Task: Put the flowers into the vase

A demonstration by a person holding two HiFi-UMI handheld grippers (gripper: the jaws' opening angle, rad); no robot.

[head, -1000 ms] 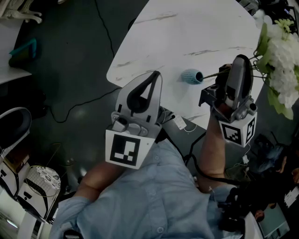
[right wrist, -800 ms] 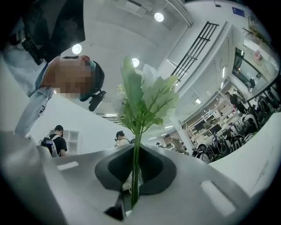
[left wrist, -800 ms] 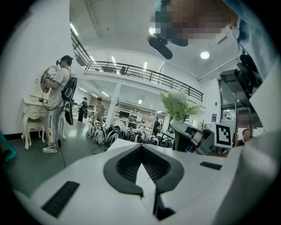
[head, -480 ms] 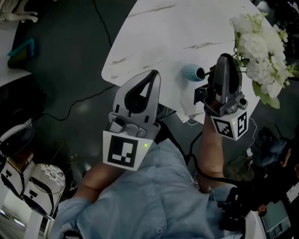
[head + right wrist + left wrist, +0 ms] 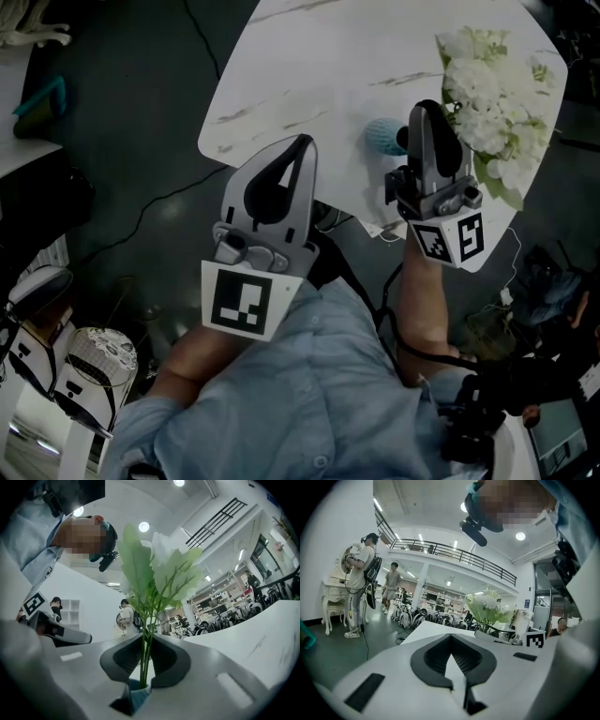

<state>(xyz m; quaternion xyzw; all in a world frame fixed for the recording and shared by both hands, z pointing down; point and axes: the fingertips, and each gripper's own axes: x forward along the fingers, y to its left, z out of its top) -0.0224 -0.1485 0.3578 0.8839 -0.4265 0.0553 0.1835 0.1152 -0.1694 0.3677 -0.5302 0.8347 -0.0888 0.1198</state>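
The right gripper (image 5: 144, 641) has its jaws slightly parted, having just been opening, and the green stems of the flowers (image 5: 157, 564) stand loosely in the gap. The stems run down toward 6 o'clock into the mouth of the teal vase (image 5: 139, 695), so the bunch already sits in it. In the head view the vase stands on the white marble table (image 5: 309, 66) near its edge, just at 9 o'clock of the right gripper's tip, with the white blooms spreading at the vase's 2 o'clock. The left gripper (image 5: 302, 146) hovers at the vase's 9 o'clock, jaws pressed together on nothing
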